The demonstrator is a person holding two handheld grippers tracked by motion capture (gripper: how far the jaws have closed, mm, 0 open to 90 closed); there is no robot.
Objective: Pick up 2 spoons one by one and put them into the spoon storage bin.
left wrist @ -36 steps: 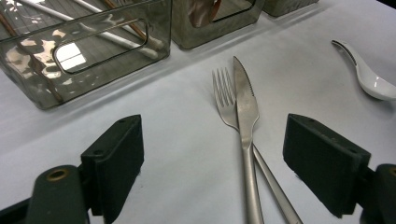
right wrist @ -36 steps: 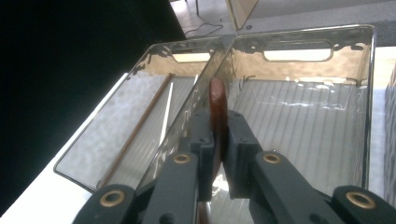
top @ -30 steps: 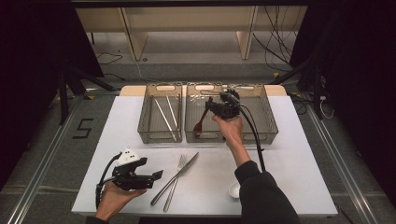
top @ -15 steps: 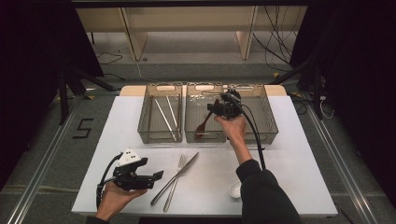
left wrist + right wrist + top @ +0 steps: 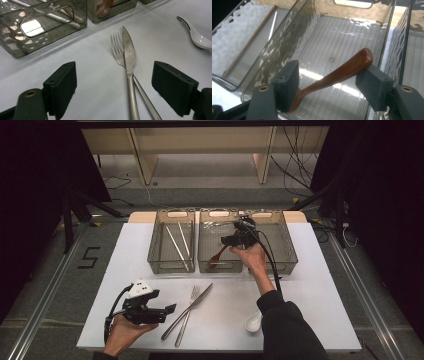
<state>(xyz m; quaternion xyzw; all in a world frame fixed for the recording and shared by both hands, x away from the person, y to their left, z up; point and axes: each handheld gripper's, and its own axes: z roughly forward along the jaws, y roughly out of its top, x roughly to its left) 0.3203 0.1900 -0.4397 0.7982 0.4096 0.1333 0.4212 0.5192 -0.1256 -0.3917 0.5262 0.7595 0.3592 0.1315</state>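
Observation:
A brown wooden spoon [image 5: 218,256] lies slanted in the middle clear bin [image 5: 220,213]. In the right gripper view its handle [image 5: 337,75] runs between my jaws, with the tip close to the right pad. My right gripper [image 5: 231,240] hovers over that bin. Its jaws [image 5: 329,82] have just been opening and stand open around the spoon without pressing it. My left gripper [image 5: 167,310] is held low over the table's front left, open and with nothing between its jaws [image 5: 113,82]. It faces a steel fork [image 5: 117,50] and knife [image 5: 130,55] that lie crossed.
The left bin [image 5: 155,245] holds thin chopsticks [image 5: 177,245]. A third clear bin [image 5: 285,240] stands to the right. A white ceramic spoon [image 5: 252,321] lies near the table's front edge by the person's right sleeve. The fork and knife [image 5: 189,307] lie at centre front.
The right gripper's jaws have spread apart off the wooden spoon's handle, and the spoon stays in the middle bin. Neither hand has shifted.

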